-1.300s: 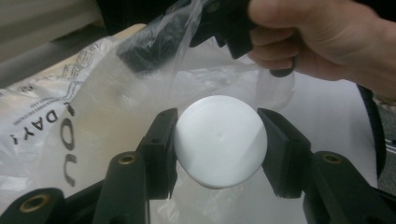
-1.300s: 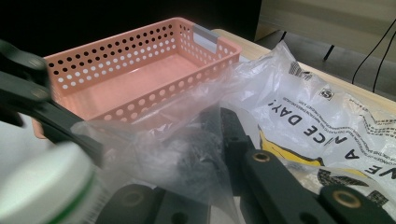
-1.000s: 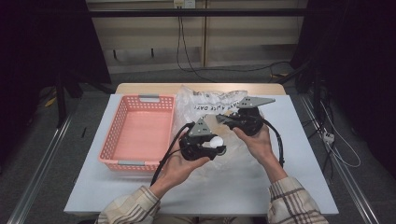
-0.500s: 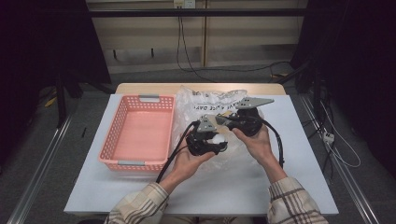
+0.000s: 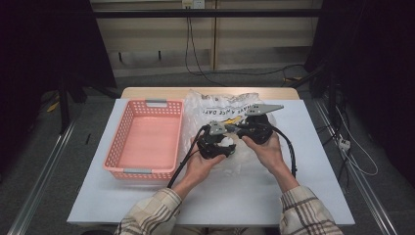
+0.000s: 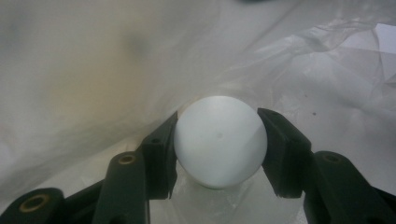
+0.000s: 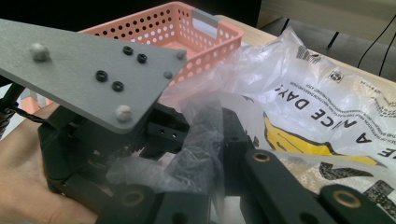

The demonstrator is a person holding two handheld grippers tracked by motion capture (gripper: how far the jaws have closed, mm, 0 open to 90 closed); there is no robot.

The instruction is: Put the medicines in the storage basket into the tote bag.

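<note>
White ball [image 6: 220,141] between left jaws

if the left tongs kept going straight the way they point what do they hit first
Most likely the clear plastic bag. The left tongs already clamp a white ball, and past it the left gripper view shows bag film close ahead. How near it lies is hard to judge.
</note>
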